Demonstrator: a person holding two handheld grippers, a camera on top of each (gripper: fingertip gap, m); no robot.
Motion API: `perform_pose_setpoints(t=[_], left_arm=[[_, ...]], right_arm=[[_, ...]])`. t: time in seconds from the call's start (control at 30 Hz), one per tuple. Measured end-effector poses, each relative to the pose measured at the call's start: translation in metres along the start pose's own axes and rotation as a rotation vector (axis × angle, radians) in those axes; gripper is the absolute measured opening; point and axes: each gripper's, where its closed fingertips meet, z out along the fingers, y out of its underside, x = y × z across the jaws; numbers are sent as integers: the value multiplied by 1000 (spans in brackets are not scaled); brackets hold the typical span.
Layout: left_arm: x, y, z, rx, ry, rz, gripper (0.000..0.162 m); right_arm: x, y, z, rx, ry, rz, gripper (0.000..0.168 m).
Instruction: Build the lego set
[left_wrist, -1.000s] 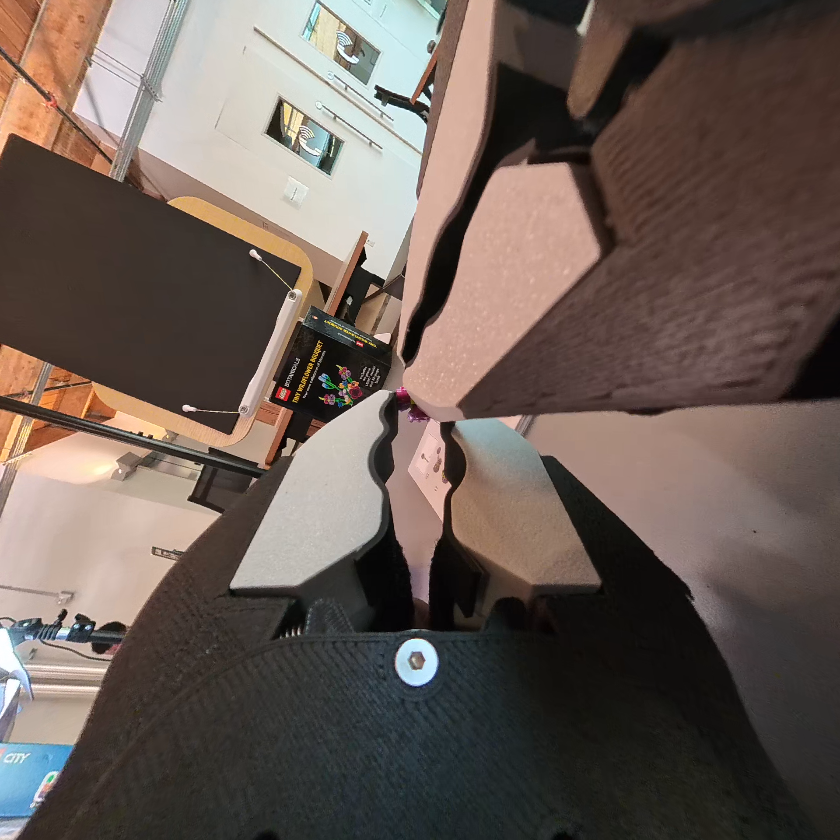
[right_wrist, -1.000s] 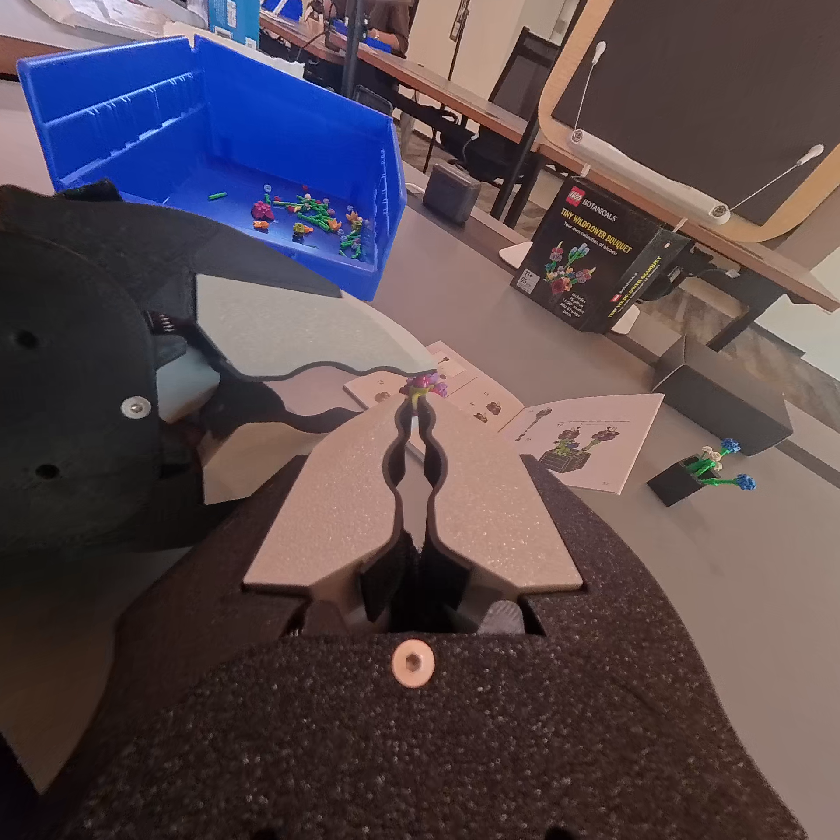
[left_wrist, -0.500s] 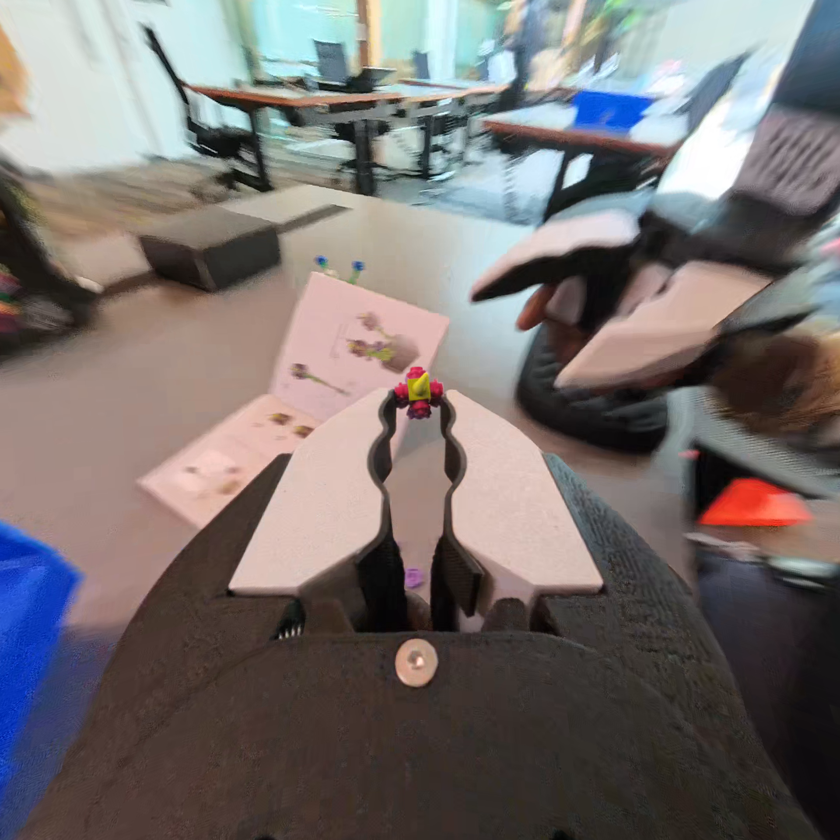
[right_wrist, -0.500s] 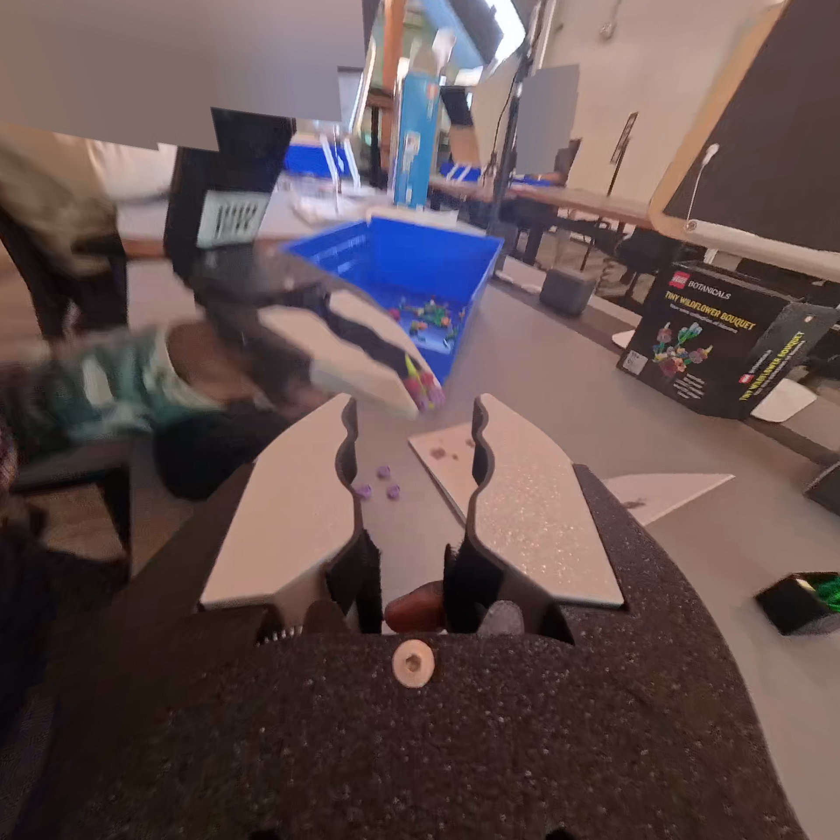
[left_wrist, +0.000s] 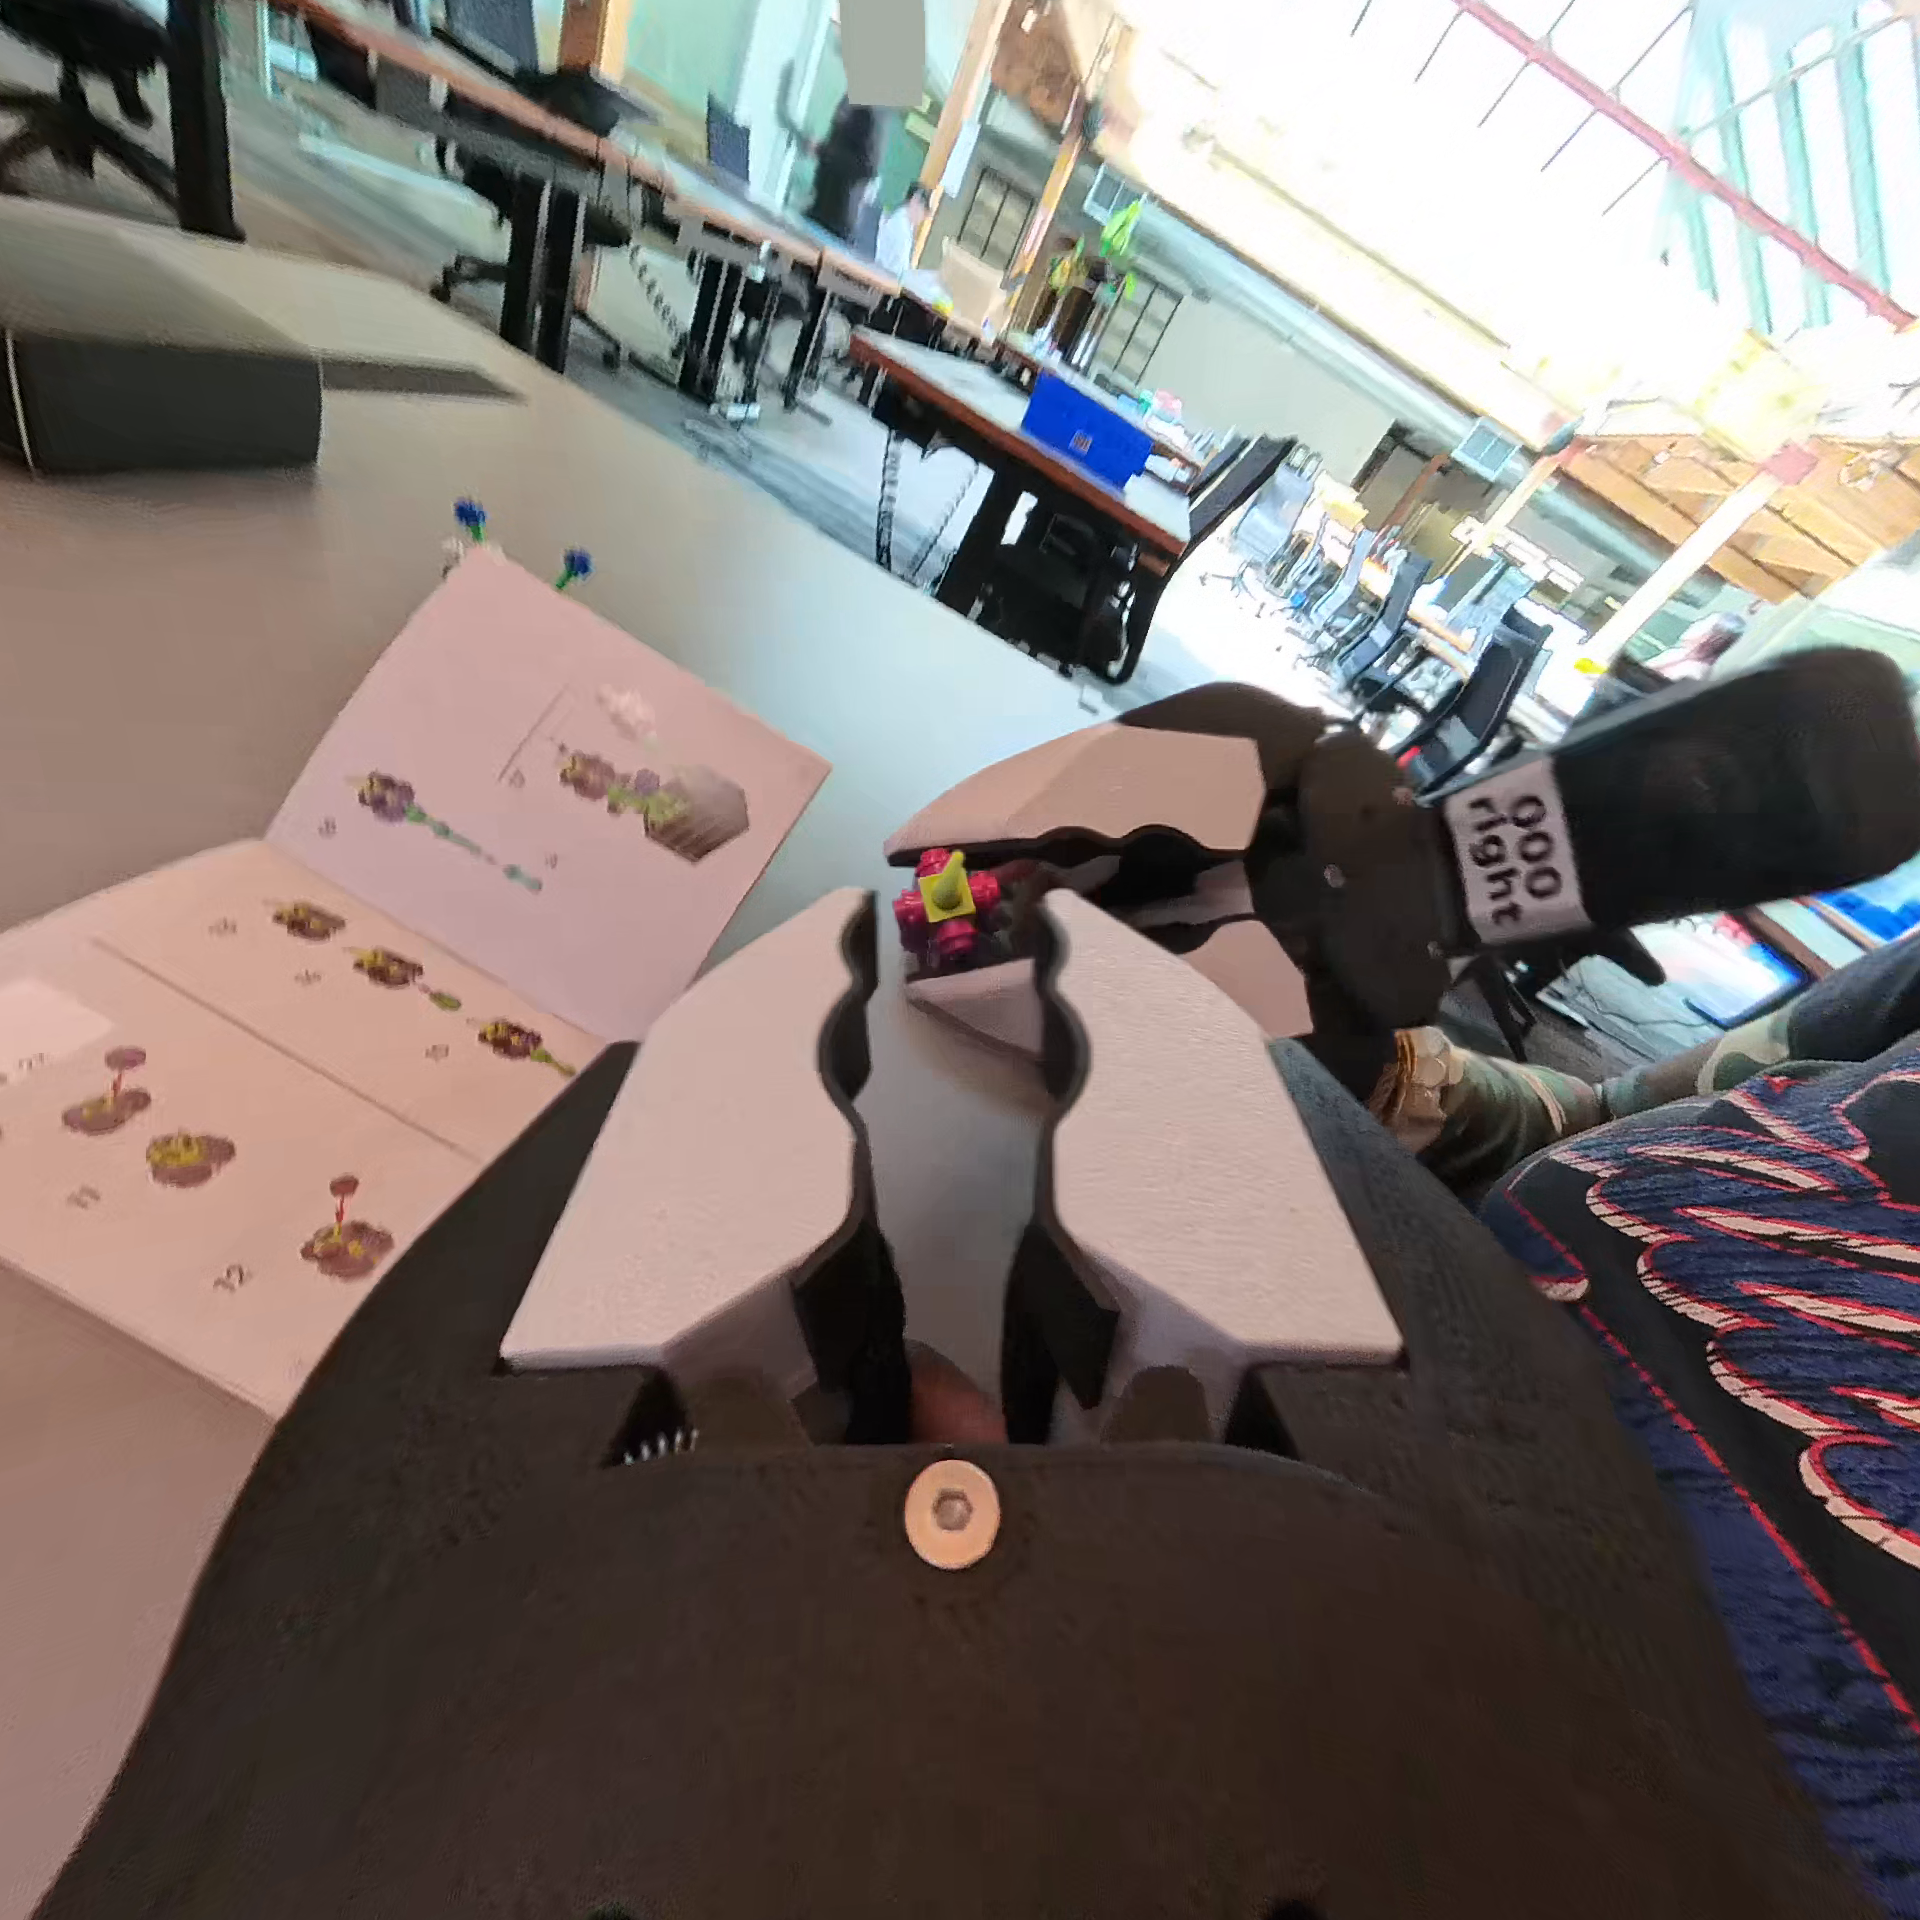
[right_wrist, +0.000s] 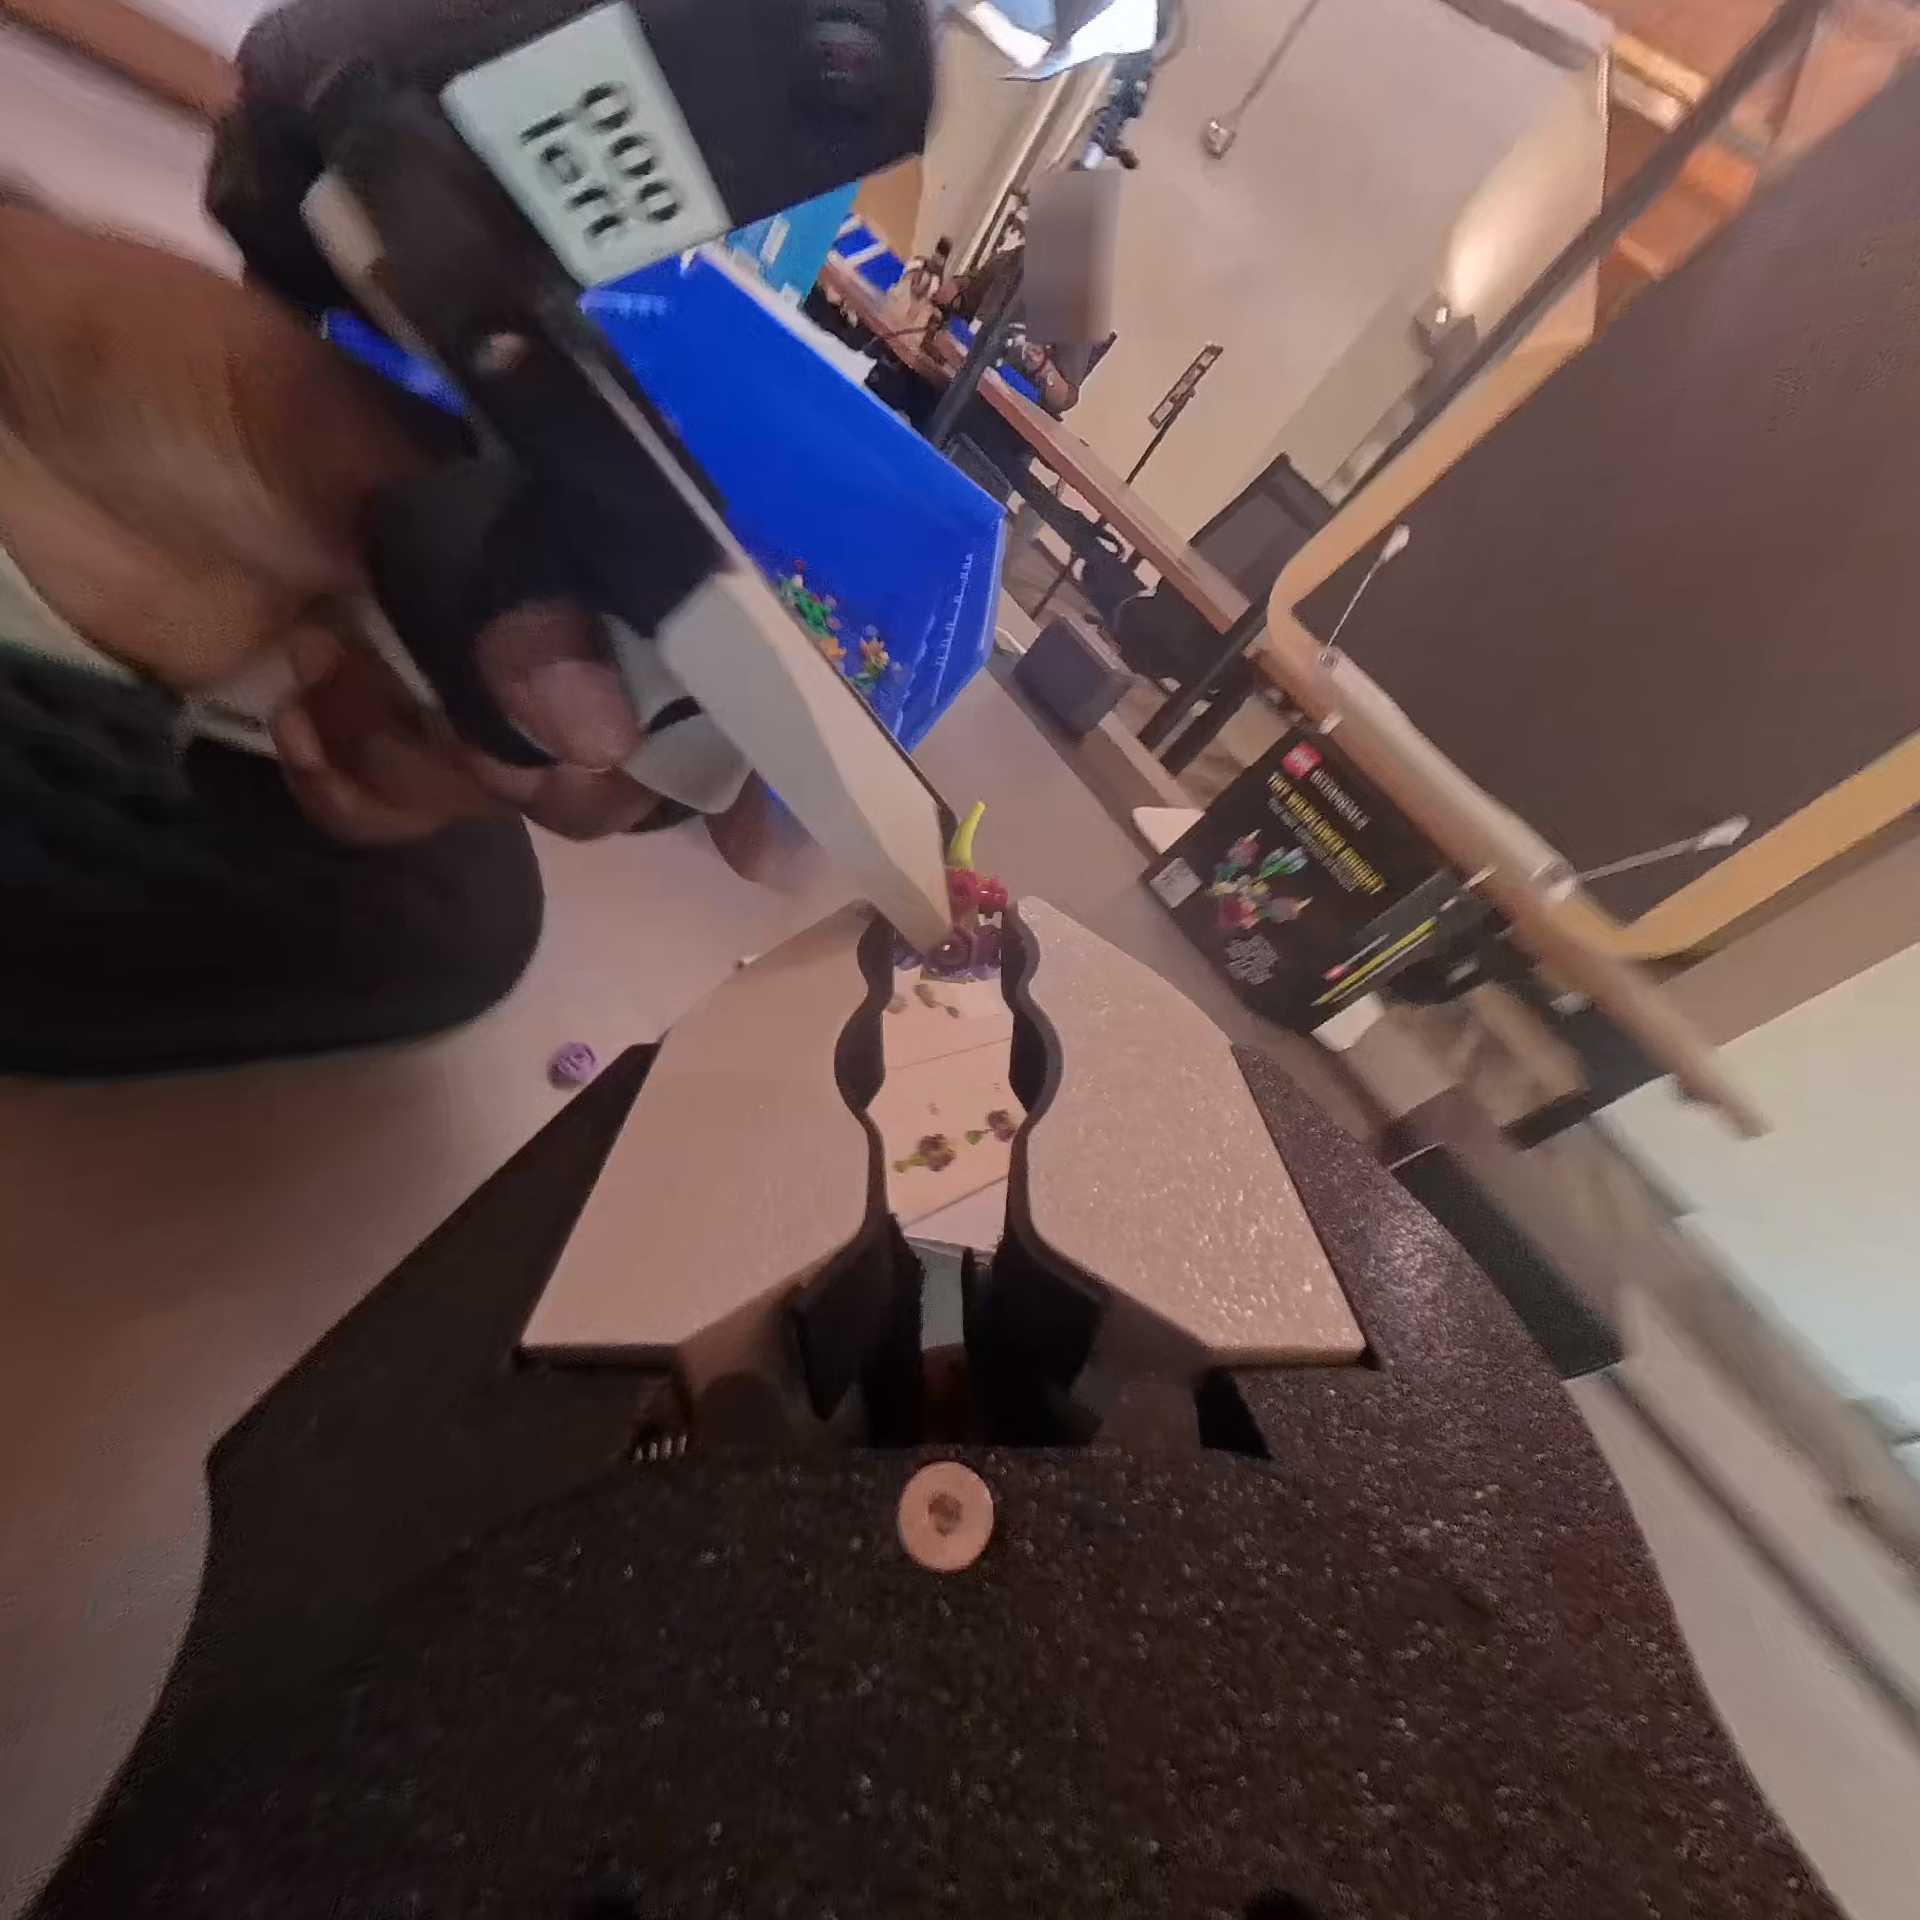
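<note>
Left wrist view, left hand-held gripper (left_wrist: 954, 940) spread, right hand-held gripper (left_wrist: 940, 914) wavy matte fingers pinching knobbly magenta-yellow flower (left_wrist: 943, 906).

My left wrist camera looks along my jaws, low over the bench (left_wrist: 156, 644), toward the far tables. My right one looks back the other way, toward the blue bin (right_wrist: 831, 468). Both closely frame the small flower piece (left_wrist: 940, 909) between us.
</note>
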Motion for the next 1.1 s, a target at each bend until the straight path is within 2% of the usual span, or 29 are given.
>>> perform_pose_setpoints(t=[0.07, 0.13, 0.2, 0.27, 0.37, 0.4, 0.5, 0.57, 0.63, 0.73, 0.83, 0.93, 1.1], left_arm=[[4, -11, -3, 69, 27, 32, 44], [4, -22, -8, 147, 32, 43, 46], [1, -26, -10, 184, 19, 27, 46], [2, -23, -6, 173, 34, -11, 46], [12, -19, 2, 169, 95, -46, 42], [17, -22, 2, 196, 135, -48, 42], [32, -38, -6, 306, 285, -87, 39], [38, -47, -13, 373, 361, -86, 40], [40, -51, -15, 422, 309, 56, 43], [39, -47, -8, 400, 41, 515, 50], [37, -43, 1, 300, -177, 933, 46], [32, -41, 7, 247, -252, 1079, 38], [33, -39, 8, 252, -236, 1096, 22]], right_arm=[[6, -2, -3, 52, -40, 245, 20], [14, -6, -8, 138, -92, 539, 20], [21, -11, -13, 220, -135, 728, 20], [26, -13, -17, 277, -140, 784, 19], [27, -17, -19, 324, -125, 749, 19], [27, -24, -23, 383, -167, 778, 19], [36, -45, -40, 611, -402, 1075, 19], [44, -44, -44, 677, -512, 1274, 19], [45, -43, -44, 708, -600, 1410, 19], [43, -40, -40, 709, -669, 1560, 19], [34, -38, -33, 654, -680, 1576, 19], [29, -41, -31, 629, -682, 1552, 19], [24, -45, -32, 594, -697, 1520, 19]])
